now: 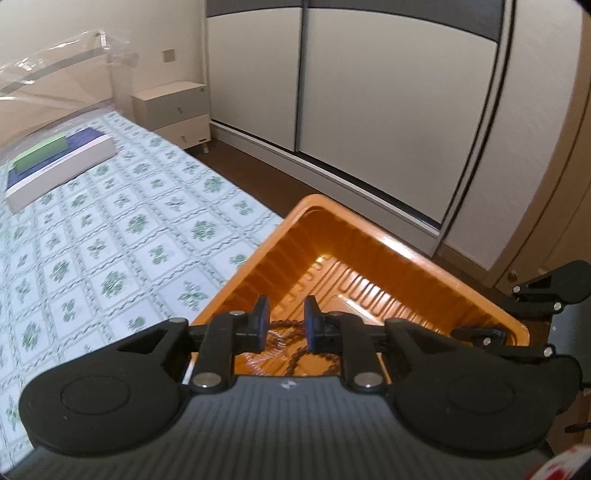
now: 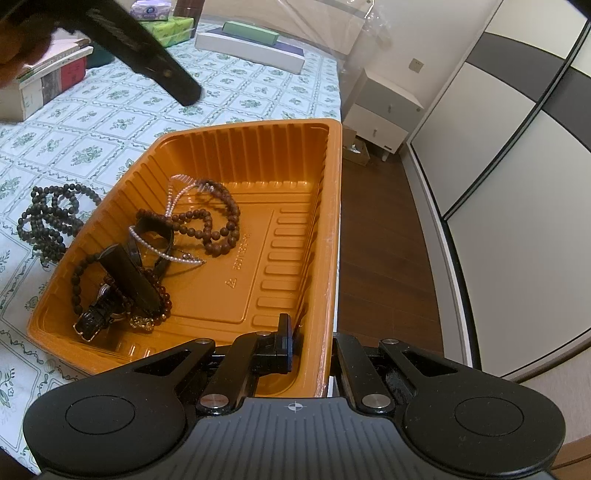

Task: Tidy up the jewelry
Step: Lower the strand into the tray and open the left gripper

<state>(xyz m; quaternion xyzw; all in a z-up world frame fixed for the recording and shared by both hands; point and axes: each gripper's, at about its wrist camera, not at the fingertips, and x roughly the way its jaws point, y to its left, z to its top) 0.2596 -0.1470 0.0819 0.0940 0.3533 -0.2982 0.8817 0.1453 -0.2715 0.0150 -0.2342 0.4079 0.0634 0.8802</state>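
Observation:
An orange plastic tray (image 2: pixel 332 206) sits at the edge of the cloth-covered table; it also shows in the left wrist view (image 1: pixel 369 236). Inside lie a brown bead bracelet (image 2: pixel 221 225), a pearl strand (image 2: pixel 162 251), a black watch (image 2: pixel 99 314) and dark bead strings. A black bead necklace (image 2: pixel 48 218) lies on the cloth left of the tray. My left gripper (image 1: pixel 286 325) hovers open over beads (image 1: pixel 291 354) in the tray. My right gripper (image 2: pixel 312 343) straddles the tray's right rim, one finger inside, one outside, shut on it.
Books (image 2: pixel 48 81), tissue packs (image 2: pixel 166 29) and a white box with a green box on it (image 2: pixel 255 44) stand at the table's far side. A nightstand (image 2: pixel 384 114), wardrobe doors and wooden floor lie beyond the table edge.

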